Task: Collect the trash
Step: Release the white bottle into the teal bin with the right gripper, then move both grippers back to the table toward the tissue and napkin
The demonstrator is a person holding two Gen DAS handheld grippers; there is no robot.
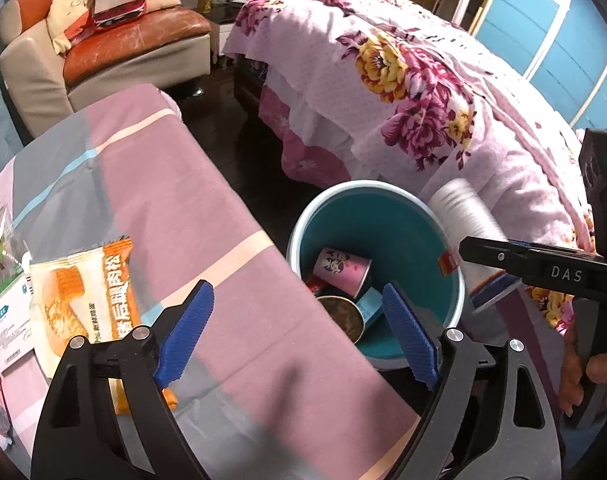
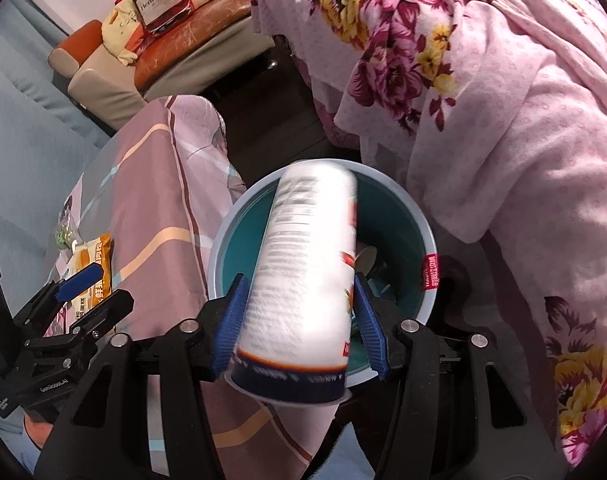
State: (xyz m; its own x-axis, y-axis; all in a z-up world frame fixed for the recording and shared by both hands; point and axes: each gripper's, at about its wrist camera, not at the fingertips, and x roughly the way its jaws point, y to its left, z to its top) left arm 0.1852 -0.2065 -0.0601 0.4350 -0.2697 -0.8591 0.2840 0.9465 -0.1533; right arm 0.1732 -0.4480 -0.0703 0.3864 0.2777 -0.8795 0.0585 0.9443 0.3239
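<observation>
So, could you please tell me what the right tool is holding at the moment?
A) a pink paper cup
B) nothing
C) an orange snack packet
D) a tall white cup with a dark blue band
D: the right tool has its blue pads pressed on both sides of the tall white cup with a dark blue band, held over the round teal bin.

1. Both views are bright enough, with a cool blue-purple cast and even indoor light.
2. The white cup (image 2: pixel 303 276) is smeared by motion blur; its print is unreadable.
3. Fisheye distortion bends the bed (image 1: pixel 403 80) and the edges, and the corners are black.
4. A grey shadow falls on the counter (image 1: pixel 175 184).
</observation>
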